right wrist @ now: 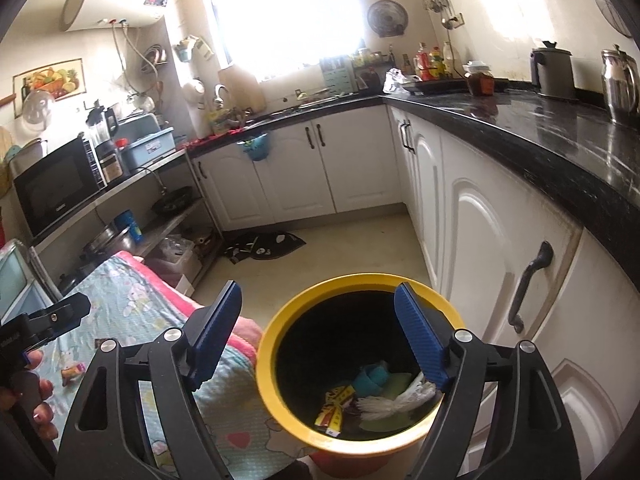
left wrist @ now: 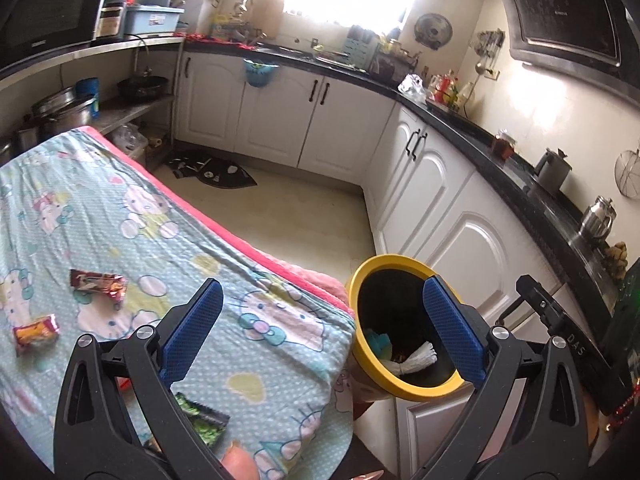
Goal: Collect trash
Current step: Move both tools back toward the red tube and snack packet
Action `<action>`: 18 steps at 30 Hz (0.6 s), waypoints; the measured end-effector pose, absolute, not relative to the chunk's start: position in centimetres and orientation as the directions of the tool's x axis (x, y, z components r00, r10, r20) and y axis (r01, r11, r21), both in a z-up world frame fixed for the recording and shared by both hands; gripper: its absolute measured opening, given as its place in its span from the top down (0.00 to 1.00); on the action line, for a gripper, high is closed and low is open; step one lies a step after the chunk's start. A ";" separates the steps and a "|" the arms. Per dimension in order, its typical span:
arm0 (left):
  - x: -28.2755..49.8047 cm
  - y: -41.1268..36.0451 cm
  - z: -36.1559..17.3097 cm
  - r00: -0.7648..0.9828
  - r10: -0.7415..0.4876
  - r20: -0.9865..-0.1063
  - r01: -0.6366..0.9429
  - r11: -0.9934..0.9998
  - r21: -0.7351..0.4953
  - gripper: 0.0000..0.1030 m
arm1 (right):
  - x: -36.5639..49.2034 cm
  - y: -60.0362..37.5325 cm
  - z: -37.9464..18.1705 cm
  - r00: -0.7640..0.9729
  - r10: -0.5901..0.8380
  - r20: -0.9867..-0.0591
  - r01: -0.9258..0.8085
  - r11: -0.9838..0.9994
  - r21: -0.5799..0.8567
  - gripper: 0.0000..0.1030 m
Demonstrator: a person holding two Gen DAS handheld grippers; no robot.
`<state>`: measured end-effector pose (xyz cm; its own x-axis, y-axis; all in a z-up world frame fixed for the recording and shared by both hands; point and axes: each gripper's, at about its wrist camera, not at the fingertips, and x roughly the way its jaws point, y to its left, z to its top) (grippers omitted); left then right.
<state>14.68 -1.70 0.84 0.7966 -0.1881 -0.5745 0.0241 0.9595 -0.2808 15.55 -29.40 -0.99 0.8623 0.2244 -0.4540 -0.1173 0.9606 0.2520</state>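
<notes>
Both grippers' fingers spread empty; three wrappers on cloth, one bin.

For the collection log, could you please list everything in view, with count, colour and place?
Wrappers on cloth: three, red, orange, green; left of bin.
Bin: one, yellow rim, black inside; beside the table, holding trash.
Yellow wrapper: one; inside bin.
White tassel: one; inside bin.
Tablecloth: one, pale blue, cartoon print; on table.
Cabinets: white; along walls.
Left gripper: black, blue pads, open, empty.
Right gripper: same, open above bin.
</notes>
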 end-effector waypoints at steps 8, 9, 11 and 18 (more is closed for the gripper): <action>13.0 0.6 1.5 0.818 -0.156 -0.553 -0.011 0.958 -0.288 0.10 | 14.4 -27.0 0.0 0.855 0.281 -0.435 -0.187 0.951 0.248 0.26; 12.8 0.9 1.6 0.821 -0.153 -0.551 -0.016 0.957 -0.290 0.10 | 14.2 -26.5 0.2 0.852 0.294 -0.433 -0.202 0.948 0.246 0.26; 12.3 1.5 1.6 0.825 -0.141 -0.547 -0.028 0.957 -0.288 0.10 | 13.8 -25.7 0.5 0.850 0.308 -0.427 -0.223 0.945 0.238 0.26; 10.8 4.0 1.6 0.837 -0.098 -0.538 -0.076 0.954 -0.291 0.10 | 12.8 -23.2 1.4 0.831 0.373 -0.412 -0.299 0.925 0.234 0.26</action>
